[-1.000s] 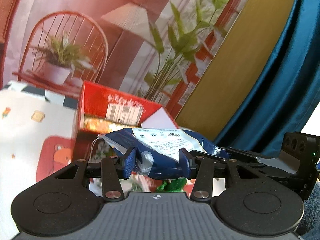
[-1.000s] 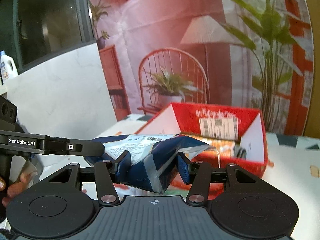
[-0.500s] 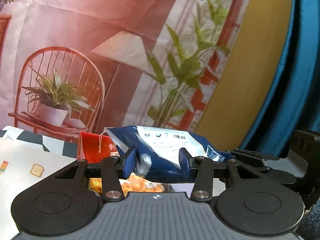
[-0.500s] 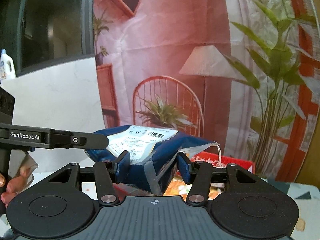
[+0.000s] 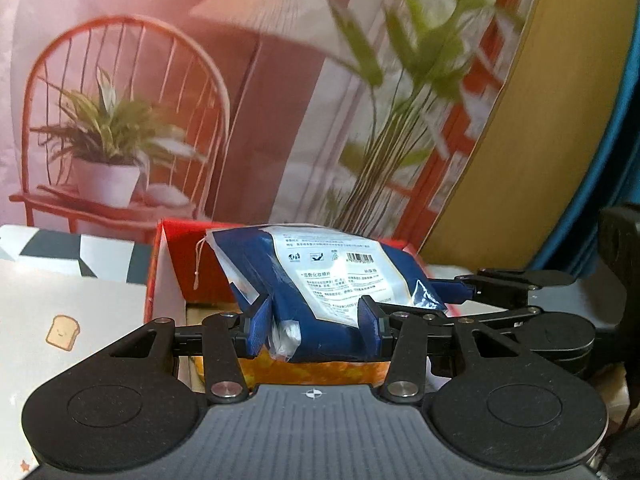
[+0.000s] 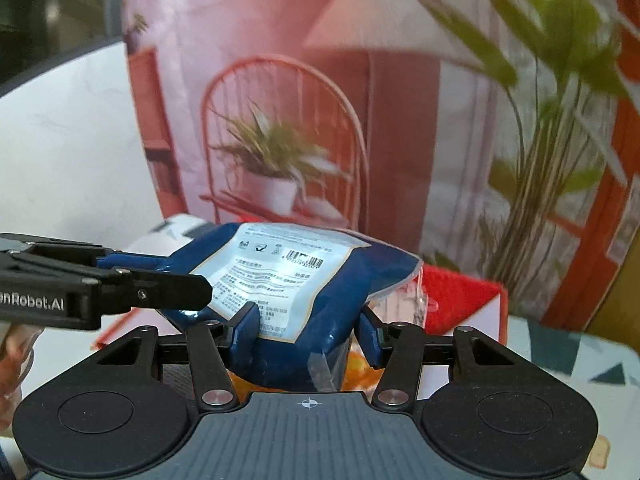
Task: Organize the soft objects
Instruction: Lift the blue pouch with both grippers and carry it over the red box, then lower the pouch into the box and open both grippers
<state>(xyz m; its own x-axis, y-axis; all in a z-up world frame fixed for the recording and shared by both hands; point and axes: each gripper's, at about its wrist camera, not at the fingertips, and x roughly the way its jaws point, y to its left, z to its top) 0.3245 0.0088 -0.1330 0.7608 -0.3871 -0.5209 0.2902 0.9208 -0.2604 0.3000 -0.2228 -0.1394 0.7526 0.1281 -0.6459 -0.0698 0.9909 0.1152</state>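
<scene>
Two claws grip one soft pack between us. We hold the left claw (image 5: 314, 322) closed on the near end of the pack (image 5: 320, 280), its ribbed blue pads (image 5: 256, 326) pressing dents into the plump, crinkly plastic. The right claw (image 6: 306, 330) pinches the other end of the same pack (image 6: 304, 280), the film bulging between its pads (image 6: 246, 328). In the left view the right claw reaches in from the right side; in the right view the left claw comes in from the left.

Glossy dark blue film wraps the pack, with a pale rectangular label bearing small print and a barcode, and a clear crimped seam at one end. A thin string hangs off one corner.

We carry the pack in the air, just above an open red box (image 5: 176, 264) of stiff card with white inner walls. Something orange and mottled shows inside the box, under the pack. The box sits on a tabletop (image 5: 72, 304) covered with a pale smooth cloth printed with a toast slice. Behind hangs a creased backdrop (image 5: 160, 60) picturing a chair, a lamp and plants.
</scene>
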